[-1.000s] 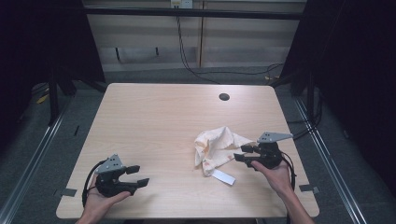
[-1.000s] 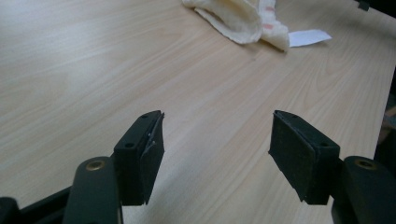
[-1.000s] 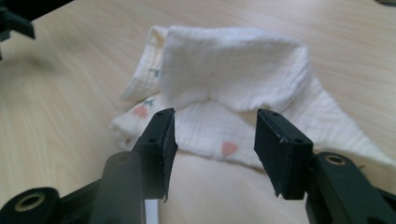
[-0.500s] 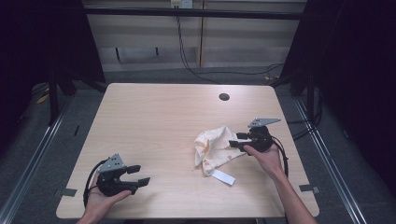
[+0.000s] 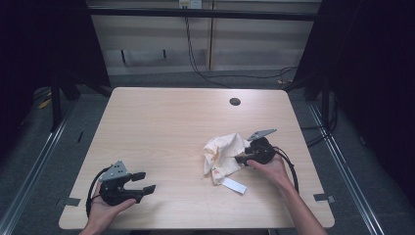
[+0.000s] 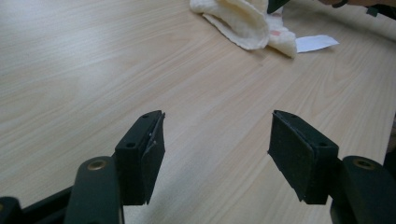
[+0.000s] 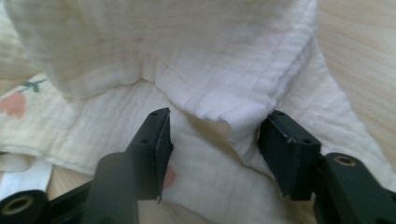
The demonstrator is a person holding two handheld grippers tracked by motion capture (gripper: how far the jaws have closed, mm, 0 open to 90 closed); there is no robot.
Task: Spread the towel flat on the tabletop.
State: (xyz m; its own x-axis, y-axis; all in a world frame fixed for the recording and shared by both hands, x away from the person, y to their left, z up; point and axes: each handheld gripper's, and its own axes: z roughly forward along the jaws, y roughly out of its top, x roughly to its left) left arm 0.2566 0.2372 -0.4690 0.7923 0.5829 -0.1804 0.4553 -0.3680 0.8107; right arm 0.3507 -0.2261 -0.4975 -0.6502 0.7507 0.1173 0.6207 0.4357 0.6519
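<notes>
The crumpled cream muslin cloth (image 5: 222, 155) lay on the right half of the pale wooden table (image 5: 166, 127), bunched into soft folds, with a white rectangular label (image 5: 234, 185) sticking out from its near edge onto the bare wood. In the right gripper view the weave showed fine ribs, a thick folded hem (image 7: 219, 107) and small printed pink shapes with a green sprig (image 7: 18, 100) on a lower layer.

The right gripper (image 5: 241, 157) met the cloth's right edge, the person's right hand (image 5: 269, 169) wrapped around its body from the near side and the forearm running off the bottom of the high view. Its jaws stood wide apart and level, straddling the folded hem; whether the pads touched the fabric could not be told, and nothing was pinched.

Well to the left of the cloth, near the table's front edge, the left gripper (image 5: 142, 181) rested low in the left hand (image 5: 105, 208), jaws spread open over bare wood and pointing toward the cloth. In the left gripper view the cloth's top was cut off by the frame.

Beyond the cloth, a small dark round hole (image 5: 235, 102) marked the far side of the table.
</notes>
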